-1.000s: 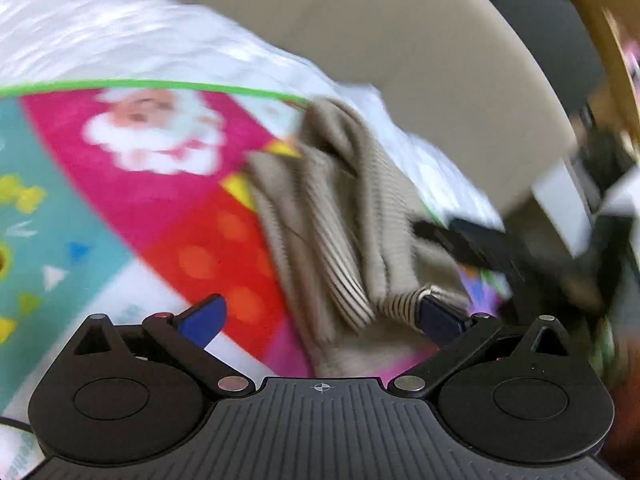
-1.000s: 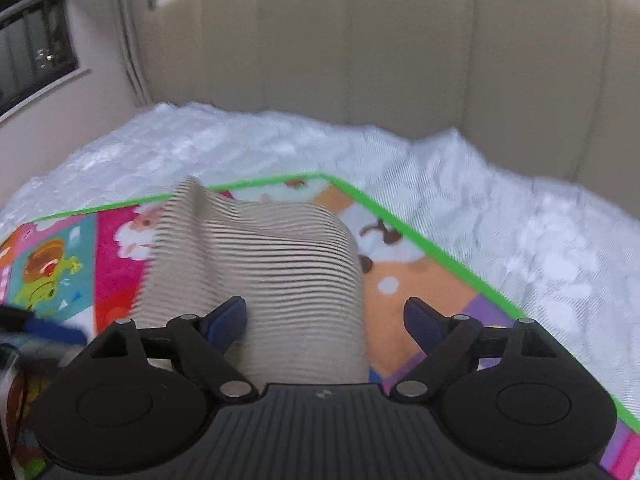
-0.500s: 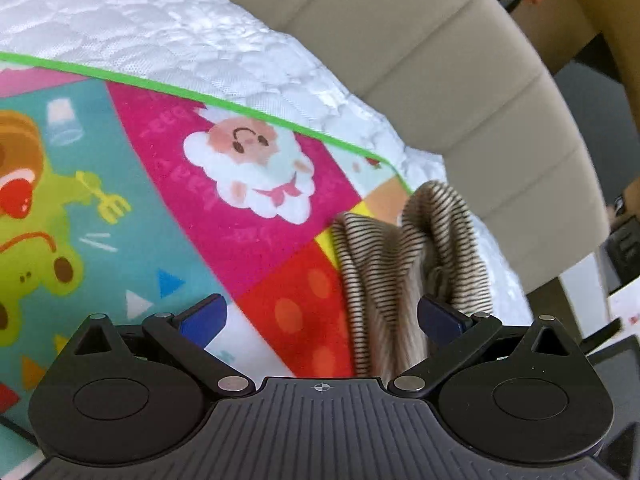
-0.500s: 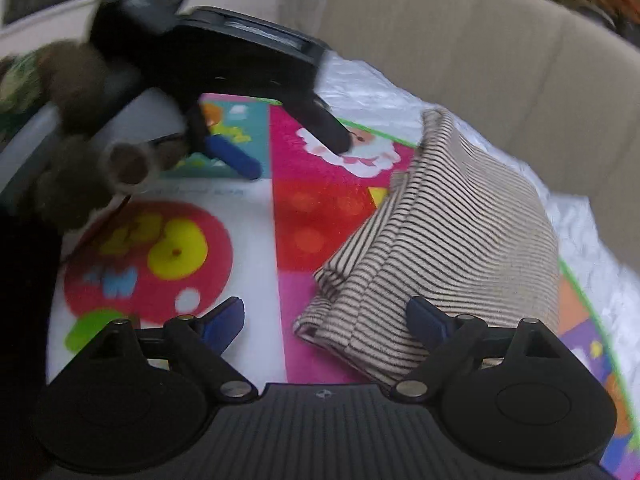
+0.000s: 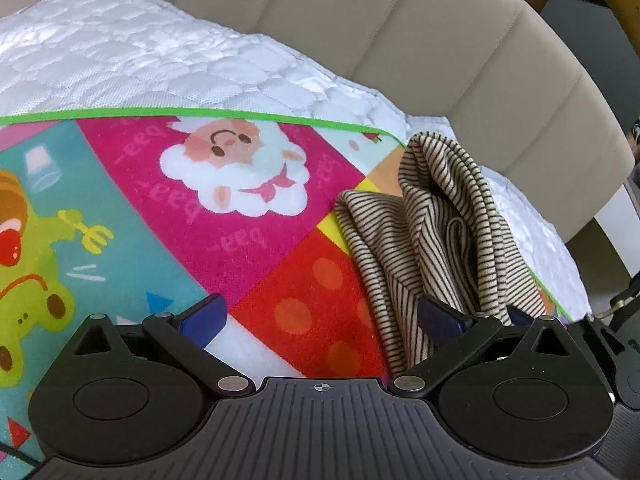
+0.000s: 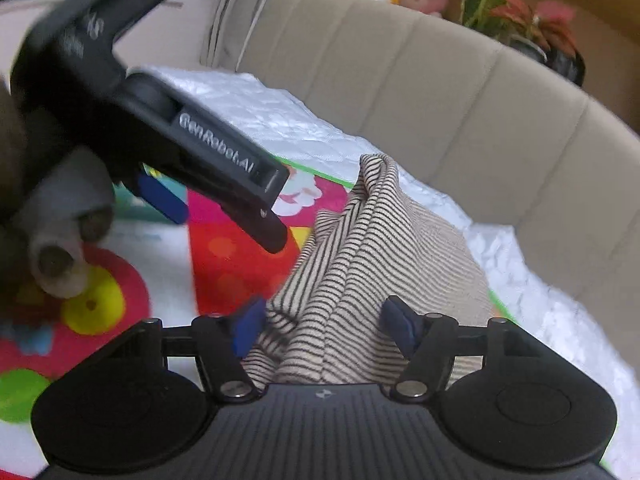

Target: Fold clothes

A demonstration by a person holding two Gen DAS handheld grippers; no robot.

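On the play mat (image 5: pixel 256 264), both grippers gape empty around the striped top (image 6: pixel 352 264); the right gripper (image 6: pixel 324 324) should pinch every layer before folding, the left gripper (image 5: pixel 320 316) its edge.

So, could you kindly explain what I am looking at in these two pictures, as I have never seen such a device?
A person holds a two-finger claw in each hand; no robot is involved. Each picture comes from a camera on one claw, looking along its blue-tipped fingers. The left claw is open and holds nothing, with bare mat between its fingers. The right claw is also open, with a bunched striped garment between its fingers but not clamped. The garment lies on a colourful cartoon play mat spread over a white quilted cover, before a beige padded headboard. The task is folding clothes.
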